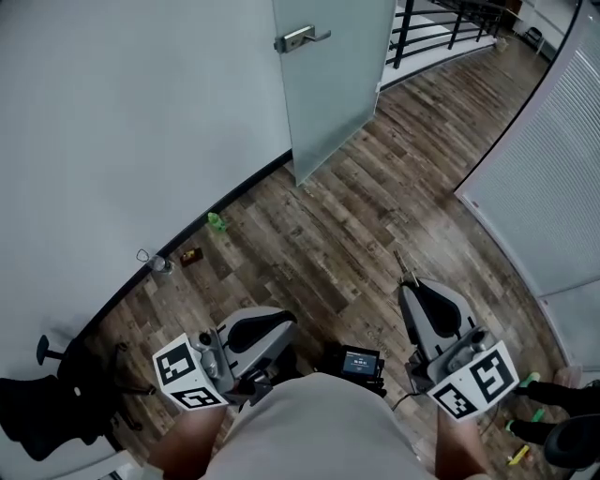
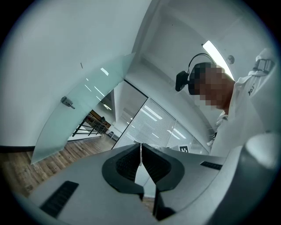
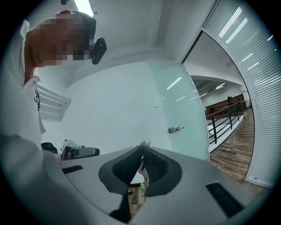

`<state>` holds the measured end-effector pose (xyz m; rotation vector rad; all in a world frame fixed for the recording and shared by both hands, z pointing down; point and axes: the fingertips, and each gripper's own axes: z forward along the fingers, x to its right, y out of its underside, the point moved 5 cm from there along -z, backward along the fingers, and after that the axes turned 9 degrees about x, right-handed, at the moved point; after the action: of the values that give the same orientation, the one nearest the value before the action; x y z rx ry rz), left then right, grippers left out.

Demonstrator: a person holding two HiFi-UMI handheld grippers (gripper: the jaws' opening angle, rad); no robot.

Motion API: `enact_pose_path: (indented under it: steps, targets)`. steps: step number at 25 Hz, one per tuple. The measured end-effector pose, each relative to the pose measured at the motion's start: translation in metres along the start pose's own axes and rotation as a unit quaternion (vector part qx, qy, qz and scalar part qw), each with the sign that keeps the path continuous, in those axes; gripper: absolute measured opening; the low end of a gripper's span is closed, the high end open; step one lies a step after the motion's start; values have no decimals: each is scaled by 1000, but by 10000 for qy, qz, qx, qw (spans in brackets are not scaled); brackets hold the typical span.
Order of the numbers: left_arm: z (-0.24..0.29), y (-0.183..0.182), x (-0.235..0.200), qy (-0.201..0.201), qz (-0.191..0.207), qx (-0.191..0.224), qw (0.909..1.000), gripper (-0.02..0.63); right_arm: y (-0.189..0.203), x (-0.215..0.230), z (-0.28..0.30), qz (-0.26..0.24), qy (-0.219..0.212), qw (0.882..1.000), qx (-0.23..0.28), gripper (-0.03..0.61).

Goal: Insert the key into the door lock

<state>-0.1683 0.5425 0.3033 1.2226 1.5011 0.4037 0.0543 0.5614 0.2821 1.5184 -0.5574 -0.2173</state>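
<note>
Right gripper view shows the right claw (image 3: pixel 141 151) clamped on the key (image 3: pixel 143 143), left claw (image 2: pixel 141 148) closed empty, door lock (image 3: pixel 174 129) far ahead, insertion not begun.

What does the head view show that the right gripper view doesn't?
Only the head view shows the small screen at the person's waist and the marker cube on the right gripper. Only the right gripper view shows the ceiling light and the head camera. Both show the glass door, its handle, and the key pinched in that gripper.
</note>
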Motion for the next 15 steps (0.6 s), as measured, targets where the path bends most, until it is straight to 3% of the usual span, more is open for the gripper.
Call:
enact_pose_path:
  steps: [8, 15]
  targets:
    - [8, 7, -5, -206, 221, -34, 9995, 18, 8, 13, 0, 24, -68, 9998, -187, 29]
    - [23, 14, -7, -364, 282, -6, 9989, 18, 5, 27, -1, 172, -420, 9988, -210, 29]
